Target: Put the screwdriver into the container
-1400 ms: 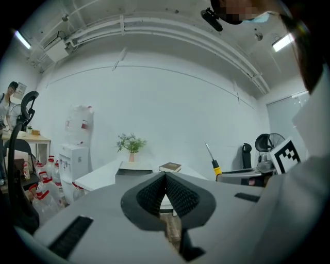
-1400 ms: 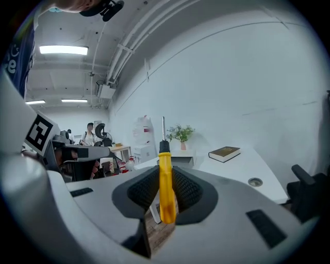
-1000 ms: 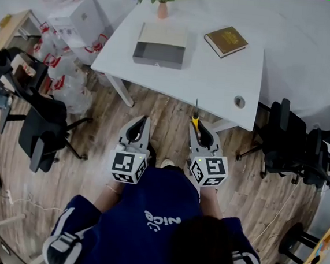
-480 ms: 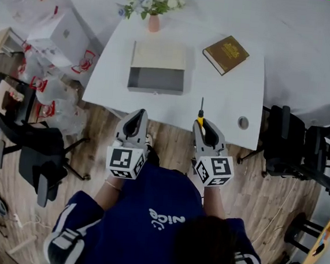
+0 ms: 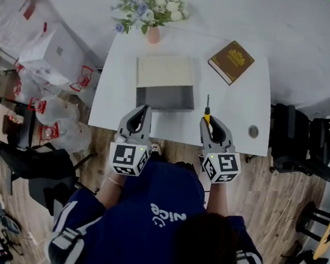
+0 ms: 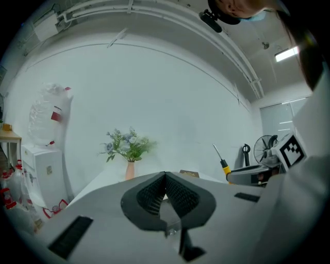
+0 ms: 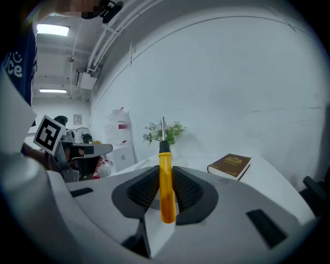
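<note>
Right gripper (image 7: 165, 192) is clamped on the screwdriver (image 7: 165, 175) by its yellow handle, with the shaft pointing forward past the jaw tips. The tool is over the near edge of the white table (image 5: 239, 115), right of the open grey container (image 5: 164, 93), not in it. Left gripper (image 6: 165, 192) is pinched closed and empty.

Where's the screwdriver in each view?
Head view: screwdriver centre-right, above the near edge of the table, pointing forward out of the right tool.
Left gripper view: at the right, tip tilted up-left.
Right gripper view: dead centre, upright, clamped between the jaws.
Shared landmark: vase of flowers.
</note>
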Demonstrator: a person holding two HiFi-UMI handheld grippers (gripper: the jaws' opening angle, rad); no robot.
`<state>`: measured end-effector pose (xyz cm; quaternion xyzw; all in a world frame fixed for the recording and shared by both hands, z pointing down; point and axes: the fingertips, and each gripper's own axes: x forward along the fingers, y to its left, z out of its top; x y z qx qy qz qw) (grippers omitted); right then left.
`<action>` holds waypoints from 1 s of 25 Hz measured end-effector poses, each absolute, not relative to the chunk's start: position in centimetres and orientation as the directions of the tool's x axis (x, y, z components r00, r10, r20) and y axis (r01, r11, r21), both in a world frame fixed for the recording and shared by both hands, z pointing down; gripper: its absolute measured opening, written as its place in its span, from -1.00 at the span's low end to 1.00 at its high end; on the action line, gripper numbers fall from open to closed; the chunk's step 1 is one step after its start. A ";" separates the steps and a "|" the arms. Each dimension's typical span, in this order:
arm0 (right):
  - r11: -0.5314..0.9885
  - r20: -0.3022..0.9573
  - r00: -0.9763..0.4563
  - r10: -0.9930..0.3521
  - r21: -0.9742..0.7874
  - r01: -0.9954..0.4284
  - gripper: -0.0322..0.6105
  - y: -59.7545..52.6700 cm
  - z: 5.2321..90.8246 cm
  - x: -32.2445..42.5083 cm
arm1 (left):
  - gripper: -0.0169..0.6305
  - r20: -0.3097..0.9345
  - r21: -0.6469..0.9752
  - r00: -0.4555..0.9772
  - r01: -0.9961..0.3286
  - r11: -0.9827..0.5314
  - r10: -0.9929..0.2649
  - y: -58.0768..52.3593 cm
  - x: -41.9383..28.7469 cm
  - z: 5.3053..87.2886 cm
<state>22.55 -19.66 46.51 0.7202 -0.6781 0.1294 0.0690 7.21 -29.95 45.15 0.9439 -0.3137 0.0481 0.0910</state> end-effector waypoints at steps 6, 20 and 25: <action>0.030 0.345 -0.019 -0.938 0.027 -0.999 -0.60 -23.3 47.0 21.0 | -0.91 0.151 0.160 0.788 -0.615 -0.772 -0.596 -33.1 6.2 45.5; 0.520 0.626 -0.286 -0.725 0.227 -0.823 -0.60 -32.0 52.1 16.5 | -0.91 0.162 0.168 0.634 -0.773 -0.612 -0.757 -36.1 2.9 44.8; 0.598 0.699 -0.315 -0.642 0.200 -0.776 -0.60 -33.6 54.9 15.9 | -0.91 0.167 0.160 0.563 -0.826 -0.541 -0.809 -35.7 1.5 44.9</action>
